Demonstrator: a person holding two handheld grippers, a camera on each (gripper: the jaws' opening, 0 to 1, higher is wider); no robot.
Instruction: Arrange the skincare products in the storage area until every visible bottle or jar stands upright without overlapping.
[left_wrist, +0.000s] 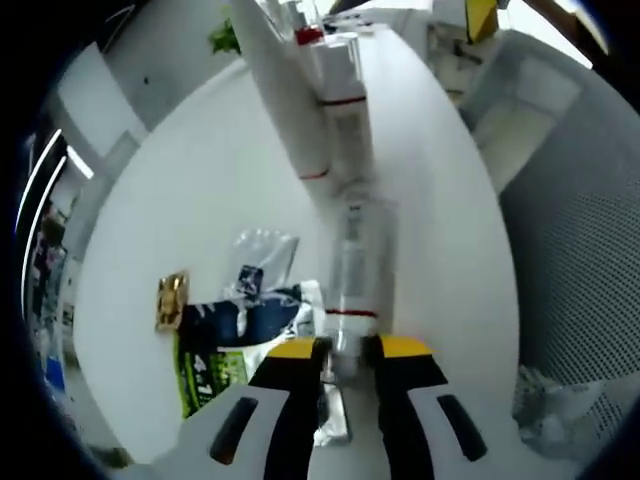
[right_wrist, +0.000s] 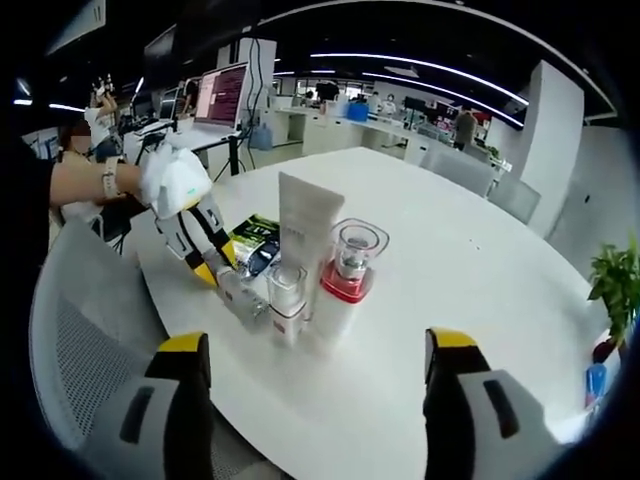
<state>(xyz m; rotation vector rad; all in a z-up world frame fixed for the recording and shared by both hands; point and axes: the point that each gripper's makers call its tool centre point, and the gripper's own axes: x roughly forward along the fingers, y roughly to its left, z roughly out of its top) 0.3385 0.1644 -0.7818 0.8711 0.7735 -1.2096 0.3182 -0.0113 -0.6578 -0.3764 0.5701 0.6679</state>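
My left gripper (left_wrist: 350, 350) is shut on a small clear bottle (left_wrist: 352, 275) with a red band, blurred in the left gripper view. Beyond it stand a tall white tube (left_wrist: 290, 110) and a clear bottle with a red collar (left_wrist: 342, 75). In the right gripper view the left gripper (right_wrist: 215, 265), held by a gloved hand (right_wrist: 175, 180), holds that small bottle (right_wrist: 238, 295) tilted just left of the group. The group is a small clear bottle (right_wrist: 287, 300), the white tube (right_wrist: 305, 225) and the red-based bottle (right_wrist: 347, 270), all upright. My right gripper (right_wrist: 318, 345) is open, near the table's front edge.
Flat sachets lie on the white round table (left_wrist: 200, 170): a gold one (left_wrist: 172, 300), a dark blue one (left_wrist: 250, 312), a green one (left_wrist: 205, 372) and clear wrap (left_wrist: 265, 248). A mesh chair (left_wrist: 590, 250) stands by the table edge. A potted plant (right_wrist: 615, 285) sits far right.
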